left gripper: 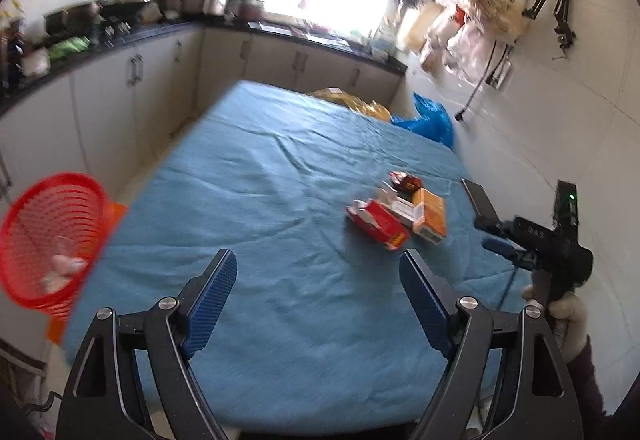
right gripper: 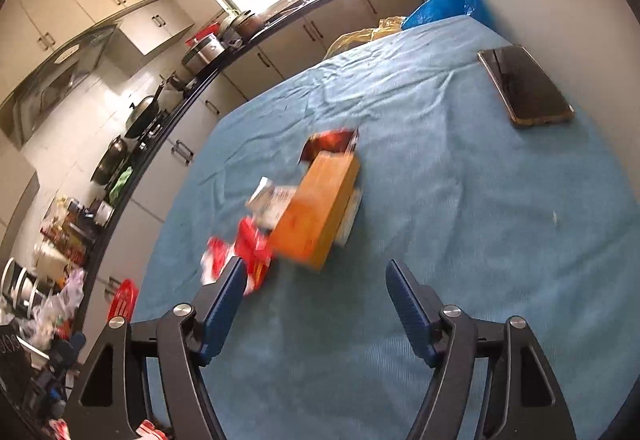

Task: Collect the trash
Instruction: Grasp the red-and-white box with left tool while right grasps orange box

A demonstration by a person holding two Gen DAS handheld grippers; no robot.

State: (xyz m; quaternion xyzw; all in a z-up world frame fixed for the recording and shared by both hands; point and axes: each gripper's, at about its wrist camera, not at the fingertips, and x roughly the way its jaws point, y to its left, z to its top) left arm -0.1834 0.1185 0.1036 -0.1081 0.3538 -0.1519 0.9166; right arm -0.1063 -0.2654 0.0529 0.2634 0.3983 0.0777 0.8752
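Several pieces of trash lie in a cluster on the blue-clothed table point(left gripper: 260, 199): an orange box point(left gripper: 431, 215), a red and white carton point(left gripper: 378, 226), a white packet and a dark red wrapper point(left gripper: 406, 180). My left gripper point(left gripper: 318, 272) is open and empty, above the table's near part, short of the cluster. In the right wrist view the orange box point(right gripper: 318, 209) and the red carton point(right gripper: 240, 254) lie just ahead of my right gripper point(right gripper: 314, 280), which is open and empty. A red mesh basket point(left gripper: 50, 240) with something pale inside stands off the table's left edge.
A black phone point(right gripper: 524, 85) lies on the cloth point(right gripper: 480, 240) near the right wall. Yellow point(left gripper: 352, 101) and blue bags point(left gripper: 430, 117) sit at the table's far end. Kitchen counters with pots run along the left and back. Bags hang on the right wall.
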